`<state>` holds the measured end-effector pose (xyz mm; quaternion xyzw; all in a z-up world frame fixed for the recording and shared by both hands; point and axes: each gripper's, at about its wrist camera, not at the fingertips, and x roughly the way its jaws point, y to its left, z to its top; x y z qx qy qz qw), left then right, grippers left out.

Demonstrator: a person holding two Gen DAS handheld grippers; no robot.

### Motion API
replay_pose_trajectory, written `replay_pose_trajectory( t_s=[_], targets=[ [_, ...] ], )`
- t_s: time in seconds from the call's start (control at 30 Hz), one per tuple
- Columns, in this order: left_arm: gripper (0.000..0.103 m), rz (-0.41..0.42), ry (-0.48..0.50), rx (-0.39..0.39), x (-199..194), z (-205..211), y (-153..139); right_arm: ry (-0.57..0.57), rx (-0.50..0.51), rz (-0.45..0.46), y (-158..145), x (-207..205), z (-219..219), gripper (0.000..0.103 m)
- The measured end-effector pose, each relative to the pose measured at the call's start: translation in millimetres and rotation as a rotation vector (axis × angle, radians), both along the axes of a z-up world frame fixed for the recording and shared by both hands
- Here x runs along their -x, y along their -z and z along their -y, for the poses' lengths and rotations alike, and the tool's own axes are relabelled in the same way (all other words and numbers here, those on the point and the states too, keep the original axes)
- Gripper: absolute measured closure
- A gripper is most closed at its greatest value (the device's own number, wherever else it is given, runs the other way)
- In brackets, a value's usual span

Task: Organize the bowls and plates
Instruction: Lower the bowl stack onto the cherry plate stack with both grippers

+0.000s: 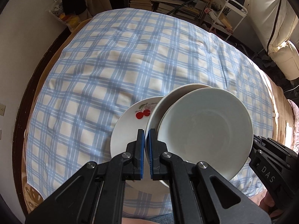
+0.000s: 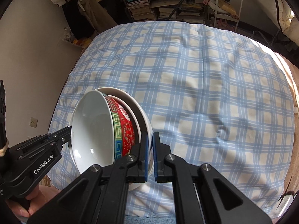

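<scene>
A bowl, red-patterned outside [image 2: 124, 128] and white inside [image 1: 205, 127], sits nested in a white plate [image 1: 156, 112]. Each of my grippers pinches that plate's rim from an opposite side, and the stack is tilted in both views. My left gripper [image 1: 147, 136] is shut on the rim's left side and shows in the right wrist view too, left gripper [image 2: 69, 128]. My right gripper [image 2: 151, 141] is shut on the white plate [image 2: 142, 115]; its tip, right gripper [image 1: 256, 140], touches the stack's right side. A cherry-printed plate [image 1: 127, 128] lies just left of and below the stack; I cannot tell whether they touch.
A blue-and-cream checked cloth [image 1: 112, 65] covers the round table, whose dark wooden rim [image 1: 17, 115] shows at the left. Behind the table stand bookshelves [image 2: 168, 3] and a white trolley [image 1: 228, 16]. A white sofa [image 1: 286, 59] stands to the right.
</scene>
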<state>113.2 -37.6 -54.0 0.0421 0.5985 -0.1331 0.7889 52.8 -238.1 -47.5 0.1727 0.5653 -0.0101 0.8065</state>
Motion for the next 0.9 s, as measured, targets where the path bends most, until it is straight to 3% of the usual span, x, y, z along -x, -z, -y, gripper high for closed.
replay_pose_trajectory(
  t_s=[0.4, 0.6, 0.9],
  targets=[
    [0.1, -0.05, -0.027, -0.027, 1, -24, 39, -0.046, 0.001, -0.038, 39, -3, -32, 0.096],
    [0.1, -0.034, -0.029, 0.005, -1, -26, 42, -0.065, 0.03, -0.013, 39, -7, -33, 0.096],
    [0.096, -0.012, -0.019, 0.01, 2, -27, 41, -0.083, -0.004, 0.003, 40, -8, -27, 0.095]
  ],
)
